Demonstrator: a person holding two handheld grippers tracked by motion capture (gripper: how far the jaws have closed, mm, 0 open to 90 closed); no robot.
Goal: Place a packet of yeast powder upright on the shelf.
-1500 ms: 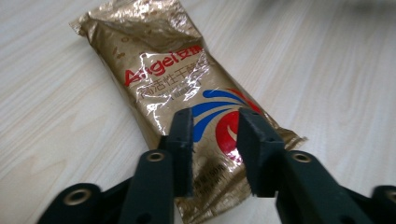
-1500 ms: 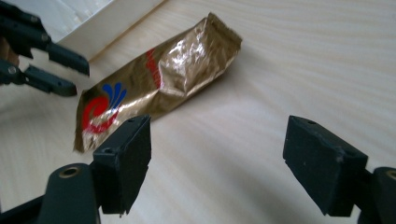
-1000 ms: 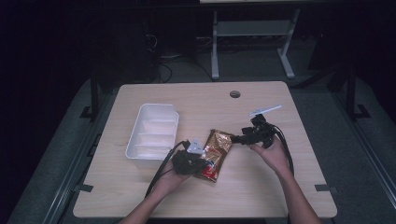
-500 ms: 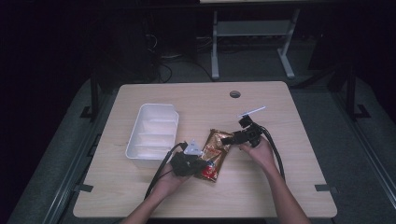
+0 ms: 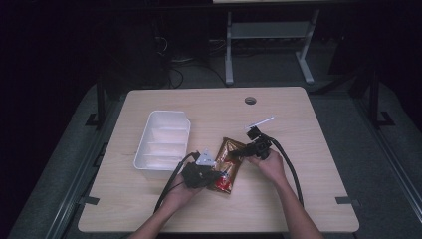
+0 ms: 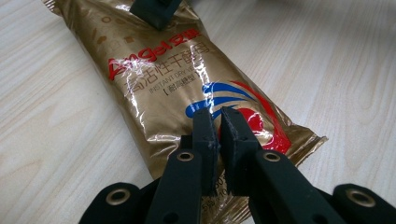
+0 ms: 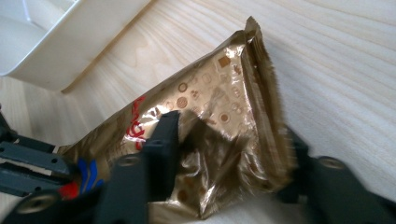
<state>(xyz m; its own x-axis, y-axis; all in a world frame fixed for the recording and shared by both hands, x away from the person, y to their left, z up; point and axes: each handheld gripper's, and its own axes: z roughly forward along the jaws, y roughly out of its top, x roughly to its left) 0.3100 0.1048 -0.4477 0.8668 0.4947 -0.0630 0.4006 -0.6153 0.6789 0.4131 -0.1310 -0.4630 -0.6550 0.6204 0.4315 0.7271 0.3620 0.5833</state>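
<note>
A gold foil yeast packet (image 5: 229,163) lies flat near the middle of the wooden table (image 5: 308,199), closer to the near edge, just right of a white divided tray (image 5: 164,139). Its face reads "Angel" in red, with Chinese characters and "INSTANT DRY YEAST" beneath, above a blue and red swirl.

The left gripper (image 6: 218,133) sits at the packet's near end, its jaws drawn nearly together and pinching a fold of foil by the swirl.

The right gripper (image 7: 224,154) straddles the far sealed end; its jaws have just been closing, with the crumpled foil between them and the left jaw already pressing into it.
</note>
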